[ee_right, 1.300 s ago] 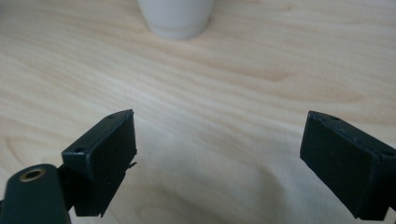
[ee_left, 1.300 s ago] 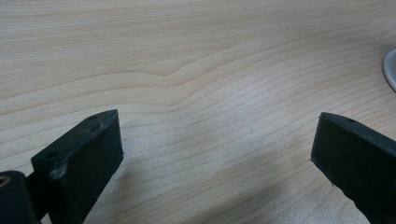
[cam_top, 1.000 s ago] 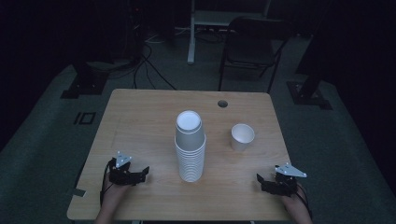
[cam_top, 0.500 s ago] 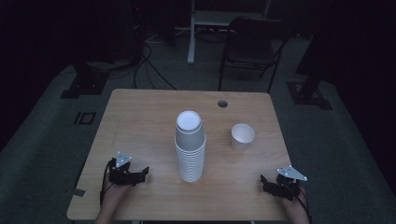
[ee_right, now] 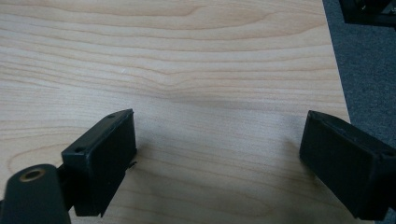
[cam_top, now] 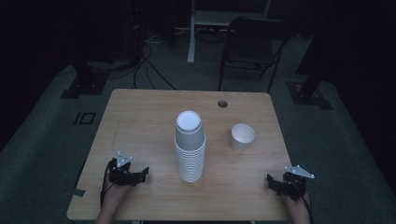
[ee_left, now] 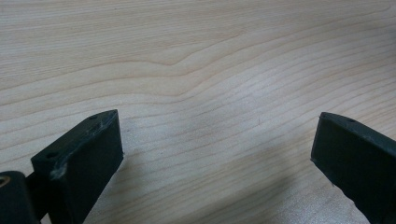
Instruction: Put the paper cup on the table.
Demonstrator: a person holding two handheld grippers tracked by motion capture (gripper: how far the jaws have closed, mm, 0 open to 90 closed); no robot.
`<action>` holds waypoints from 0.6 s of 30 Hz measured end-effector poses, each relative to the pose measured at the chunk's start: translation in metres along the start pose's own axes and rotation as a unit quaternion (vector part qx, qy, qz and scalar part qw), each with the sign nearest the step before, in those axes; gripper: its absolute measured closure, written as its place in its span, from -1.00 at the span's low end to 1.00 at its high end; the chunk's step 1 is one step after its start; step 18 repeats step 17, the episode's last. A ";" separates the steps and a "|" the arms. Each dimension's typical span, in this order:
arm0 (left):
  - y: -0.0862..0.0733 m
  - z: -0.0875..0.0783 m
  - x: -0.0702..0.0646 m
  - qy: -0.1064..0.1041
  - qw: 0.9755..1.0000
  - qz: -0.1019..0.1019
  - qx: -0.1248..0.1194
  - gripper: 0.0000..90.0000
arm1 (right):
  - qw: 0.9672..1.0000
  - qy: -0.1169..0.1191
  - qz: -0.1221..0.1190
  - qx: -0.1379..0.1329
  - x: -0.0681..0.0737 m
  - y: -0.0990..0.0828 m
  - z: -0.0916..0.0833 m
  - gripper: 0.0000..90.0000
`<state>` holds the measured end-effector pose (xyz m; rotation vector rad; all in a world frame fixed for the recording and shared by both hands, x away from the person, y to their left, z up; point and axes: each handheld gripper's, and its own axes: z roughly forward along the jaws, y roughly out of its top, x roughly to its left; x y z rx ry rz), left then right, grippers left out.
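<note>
I'm scanning for anything to read and I find no lettering anywhere. The stack of paper cups (cam_top: 190, 147) in the middle of the table (cam_top: 140, 121) is plain white, no print, no logo on its side. The single cup (cam_top: 242, 136) to its right is just as blank. The wood of the table carries only grain, close up in both gripper views too. The black jaws in those views bear no marks or numbers that I can make out. On the floor to the left of the table I see a small square outline (cam_top: 84, 118), but it holds no letters I can read.
</note>
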<state>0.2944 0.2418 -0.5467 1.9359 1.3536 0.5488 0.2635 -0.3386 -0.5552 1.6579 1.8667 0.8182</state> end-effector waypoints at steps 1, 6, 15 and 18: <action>0.000 0.000 0.000 0.001 1.000 0.000 0.000 -0.94 | 1.000 0.000 0.000 0.000 0.000 0.000 0.000 -0.77; 0.000 0.001 -0.001 0.005 1.000 0.004 0.006 -0.94 | 1.000 0.000 0.001 0.000 0.000 0.000 0.000 -0.77; 0.001 0.002 -0.002 0.009 1.000 0.006 0.011 -0.94 | 1.000 0.000 0.000 0.000 0.000 0.000 0.000 -0.77; 0.001 0.002 -0.002 0.010 1.000 0.005 0.014 -0.94 | 1.000 0.001 -0.001 0.000 0.000 0.000 0.000 -0.77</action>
